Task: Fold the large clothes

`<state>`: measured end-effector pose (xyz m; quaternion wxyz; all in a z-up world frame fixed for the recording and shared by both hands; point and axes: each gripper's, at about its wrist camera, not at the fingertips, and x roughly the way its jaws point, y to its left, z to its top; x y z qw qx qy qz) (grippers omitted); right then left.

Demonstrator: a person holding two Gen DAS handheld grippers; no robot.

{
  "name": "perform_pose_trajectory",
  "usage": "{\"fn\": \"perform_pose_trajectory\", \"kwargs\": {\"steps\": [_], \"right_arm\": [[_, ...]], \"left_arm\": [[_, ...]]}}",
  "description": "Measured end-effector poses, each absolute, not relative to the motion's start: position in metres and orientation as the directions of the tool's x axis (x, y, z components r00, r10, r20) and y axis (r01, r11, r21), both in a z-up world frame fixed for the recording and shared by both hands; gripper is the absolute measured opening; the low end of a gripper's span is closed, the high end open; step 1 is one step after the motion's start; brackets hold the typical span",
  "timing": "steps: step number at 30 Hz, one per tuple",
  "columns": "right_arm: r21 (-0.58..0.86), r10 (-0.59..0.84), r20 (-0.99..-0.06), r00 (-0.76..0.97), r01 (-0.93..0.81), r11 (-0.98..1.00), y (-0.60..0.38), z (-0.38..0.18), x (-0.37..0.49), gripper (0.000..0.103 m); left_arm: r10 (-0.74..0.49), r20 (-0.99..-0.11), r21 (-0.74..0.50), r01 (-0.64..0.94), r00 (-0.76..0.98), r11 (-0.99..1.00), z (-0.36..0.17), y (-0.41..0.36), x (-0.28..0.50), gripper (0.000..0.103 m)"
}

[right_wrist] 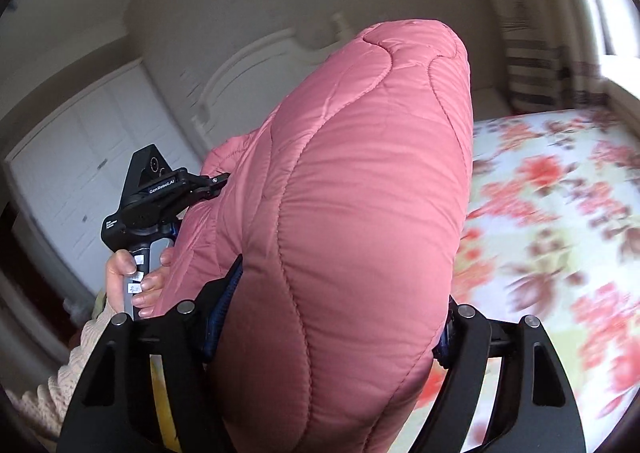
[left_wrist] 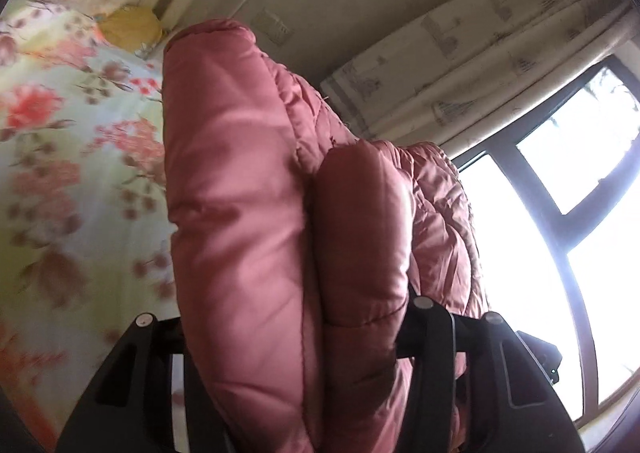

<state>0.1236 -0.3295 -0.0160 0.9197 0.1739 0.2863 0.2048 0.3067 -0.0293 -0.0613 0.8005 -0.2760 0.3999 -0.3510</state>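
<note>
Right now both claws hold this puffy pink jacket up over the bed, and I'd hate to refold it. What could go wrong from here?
1. The pink jacket bulges thickly between the right claw; slick padded fabric might slip free as it is lowered.
2. The left claw pinches several bunched layers, so one layer could slide out and undo the fold.
3. The floral bedsheet looks blurred, hinting at fast motion; a swing may open the bundle.
</note>
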Motion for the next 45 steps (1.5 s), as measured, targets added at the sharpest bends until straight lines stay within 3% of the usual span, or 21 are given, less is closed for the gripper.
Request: {"fn": "perform_pose_trajectory", "kwargs": {"steps": [2,4,6,8,10,12,13,15,17,18,21,23,26,28,29,31,33,37,41,45], "right_arm": [[0.46,0.45,-0.48,0.753,-0.22,0.86,-0.353,-0.023,0.138,0.076],[0.476,0.417,-0.534,0.735,-0.146,0.867,-0.373,-0.04,0.15,0.078],[0.467,0.364,-0.631,0.685,-0.04,0.883,-0.385,-0.069,0.168,0.09],[0.519,0.373,-0.617,0.693,0.002,0.855,-0.39,-0.08,0.17,0.092],[0.463,0.297,-0.616,0.73,0.03,0.886,-0.388,-0.065,0.16,0.093],[0.343,0.151,-0.575,0.804,0.07,0.937,-0.376,-0.039,0.138,0.093],[0.268,0.1,-0.502,0.859,0.045,0.962,-0.362,-0.024,0.121,0.093],[0.145,0.119,-0.413,0.903,-0.064,0.987,-0.332,-0.011,0.1,0.093],[-0.03,0.17,-0.419,0.892,-0.201,0.979,-0.288,-0.016,0.083,0.09],[-0.157,0.178,-0.423,0.889,-0.265,0.951,-0.26,-0.024,0.075,0.08],[-0.427,0.087,-0.429,0.899,-0.286,0.857,-0.21,-0.053,0.065,0.069],[-0.52,0.045,-0.438,0.898,-0.294,0.802,-0.191,-0.069,0.076,0.068],[-0.516,0.067,-0.459,0.886,-0.327,0.792,-0.182,-0.074,0.092,0.051],[-0.516,0.07,-0.446,0.892,-0.32,0.795,-0.171,-0.074,0.094,0.044],[-0.515,0.071,-0.44,0.895,-0.316,0.797,-0.168,-0.072,0.096,0.041],[-0.524,0.06,-0.436,0.898,-0.308,0.794,-0.163,-0.074,0.108,0.041],[-0.523,0.06,-0.45,0.891,-0.318,0.791,-0.161,-0.079,0.112,0.041],[-0.5,0.072,-0.482,0.873,-0.342,0.796,-0.158,-0.086,0.115,0.041],[-0.484,0.083,-0.516,0.852,-0.371,0.793,-0.165,-0.091,0.118,0.042],[-0.372,0.188,-0.573,0.797,-0.458,0.807,-0.186,-0.07,0.11,0.043]], "left_arm": [[-0.744,-0.526,-0.715,0.26,0.412,0.65,-0.087,-0.051,0.327,0.051],[-0.684,-0.609,-0.68,0.18,0.401,0.711,-0.116,-0.064,0.341,0.06],[-0.703,-0.585,-0.707,0.172,0.405,0.686,-0.126,-0.066,0.347,0.065],[-0.68,-0.612,-0.676,0.18,0.403,0.715,-0.121,-0.069,0.35,0.066],[-0.649,-0.643,-0.635,0.191,0.407,0.749,-0.108,-0.075,0.355,0.07],[-0.634,-0.665,-0.622,0.177,0.395,0.762,-0.101,-0.076,0.362,0.074],[-0.634,-0.669,-0.622,0.173,0.388,0.763,-0.099,-0.077,0.364,0.074],[-0.626,-0.684,-0.609,0.179,0.375,0.772,-0.096,-0.077,0.367,0.074],[-0.609,-0.703,-0.578,0.203,0.368,0.79,-0.093,-0.078,0.366,0.074],[-0.597,-0.716,-0.555,0.222,0.363,0.801,-0.086,-0.082,0.368,0.074],[-0.564,-0.747,-0.499,0.265,0.352,0.825,-0.075,-0.091,0.373,0.074],[-0.536,-0.768,-0.455,0.292,0.349,0.842,-0.07,-0.093,0.373,0.074],[-0.448,-0.778,-0.338,0.308,0.441,0.889,-0.034,-0.086,0.37,0.074],[-0.378,-0.697,-0.237,0.302,0.61,0.923,0.005,-0.08,0.357,0.076],[-0.36,-0.658,-0.209,0.298,0.661,0.931,0.017,-0.079,0.35,0.084],[-0.368,-0.554,-0.151,0.344,0.747,0.927,0.042,-0.087,0.335,0.09],[-0.388,-0.524,-0.039,0.434,0.758,0.9,0.049,-0.113,0.326,0.091],[-0.412,-0.608,0.031,0.539,0.679,0.842,0.017,-0.165,0.348,0.091],[-0.299,-0.745,0.107,0.549,0.596,0.829,-0.053,-0.193,0.376,0.093],[-0.354,-0.694,0.04,0.525,0.627,0.85,-0.071,-0.168,0.374,0.095]]}}
